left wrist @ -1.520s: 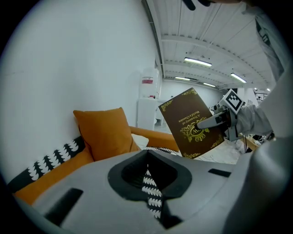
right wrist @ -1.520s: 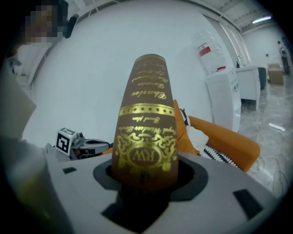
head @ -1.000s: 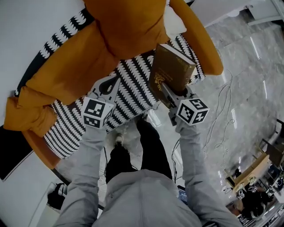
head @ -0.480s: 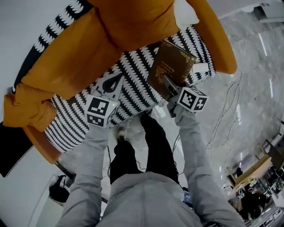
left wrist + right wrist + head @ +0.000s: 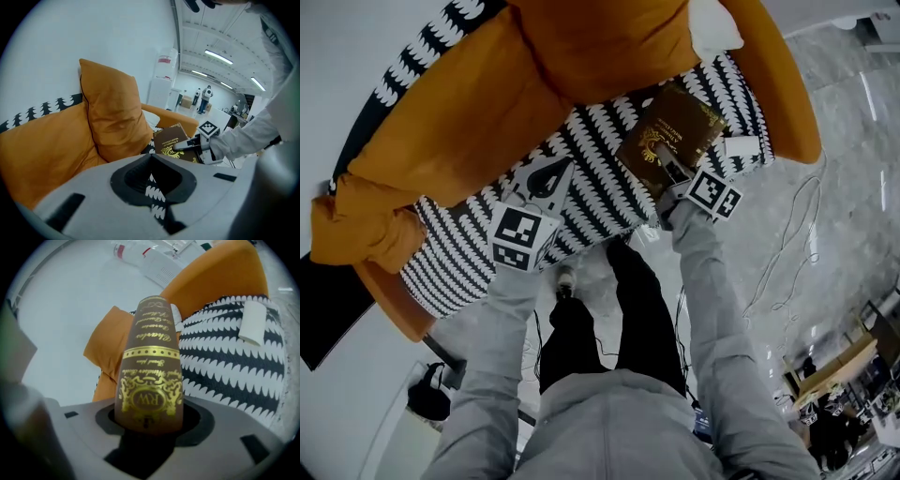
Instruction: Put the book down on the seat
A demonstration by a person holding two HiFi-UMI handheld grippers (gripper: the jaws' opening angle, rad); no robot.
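A brown book (image 5: 677, 129) with gold print is clamped by its near edge in my right gripper (image 5: 659, 156), which is shut on it. The book lies tilted, cover up, low over the right part of the black-and-white patterned seat (image 5: 591, 183); I cannot tell whether it touches. The right gripper view has the book (image 5: 150, 352) rising from the right gripper (image 5: 149, 422) over the seat (image 5: 225, 357). My left gripper (image 5: 549, 174) hovers over the seat's front middle, shut and holding nothing. In the left gripper view, past the left gripper (image 5: 152, 161), appear the book (image 5: 169, 139) and right gripper (image 5: 182, 146).
Large orange cushions (image 5: 581, 47) fill the back of the sofa, and an orange armrest (image 5: 780, 89) curves along the right. A white label (image 5: 741, 147) lies on the seat just right of the book. Cables (image 5: 787, 253) trail over the marble floor.
Both grippers have come down toward the seat. The right one has rolled, and the book has gone from standing on edge to lying nearly flat, cover up.
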